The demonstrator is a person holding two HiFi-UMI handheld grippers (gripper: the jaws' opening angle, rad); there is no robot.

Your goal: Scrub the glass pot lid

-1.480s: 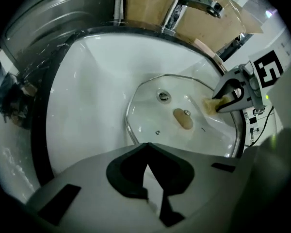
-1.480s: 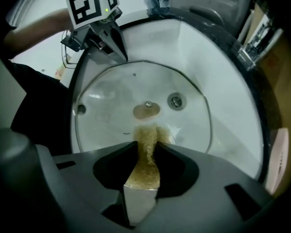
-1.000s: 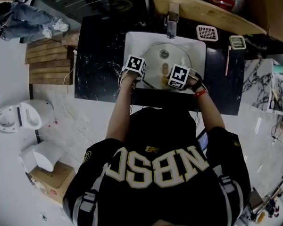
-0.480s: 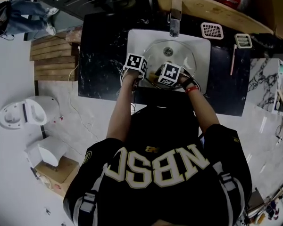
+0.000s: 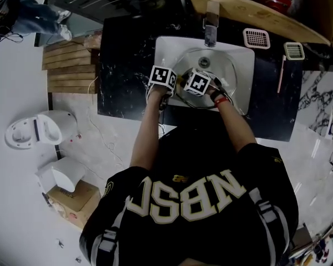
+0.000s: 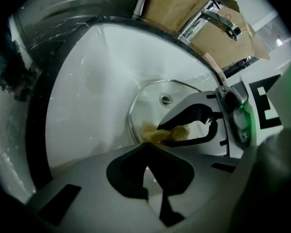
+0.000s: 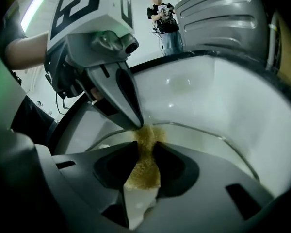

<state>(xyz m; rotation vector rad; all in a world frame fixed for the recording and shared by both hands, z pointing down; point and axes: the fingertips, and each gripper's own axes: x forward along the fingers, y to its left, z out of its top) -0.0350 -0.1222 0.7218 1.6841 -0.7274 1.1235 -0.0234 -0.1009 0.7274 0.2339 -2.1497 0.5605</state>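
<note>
Glass pot lid lies in the white sink, over the drain and below the faucet. Left gripper: jaws pinched together on the lid's rim at the sink's left side. Right gripper: jaws clamped on a sponge, brown scrub face forward, pressed to the lid just beside the left gripper's tips. The sink is set in a black surface. Right of the sink on that surface are a grid-faced pad and a handled brush, both clear of the work. Left of the sink, on the floor: wooden slats, a white appliance and a cardboard box. In the head view both marker cubes and the forearms cover the jaws and the sponge, and only the lid's far arc shows. The left gripper view gives the lid's near rim running under its own jaws and the right gripper's fingers around the sponge. The right gripper view alone shows a bystander beyond the sink. That view's jaw body cuts off the lid's near part. The lid's knob cannot be made out.
</note>
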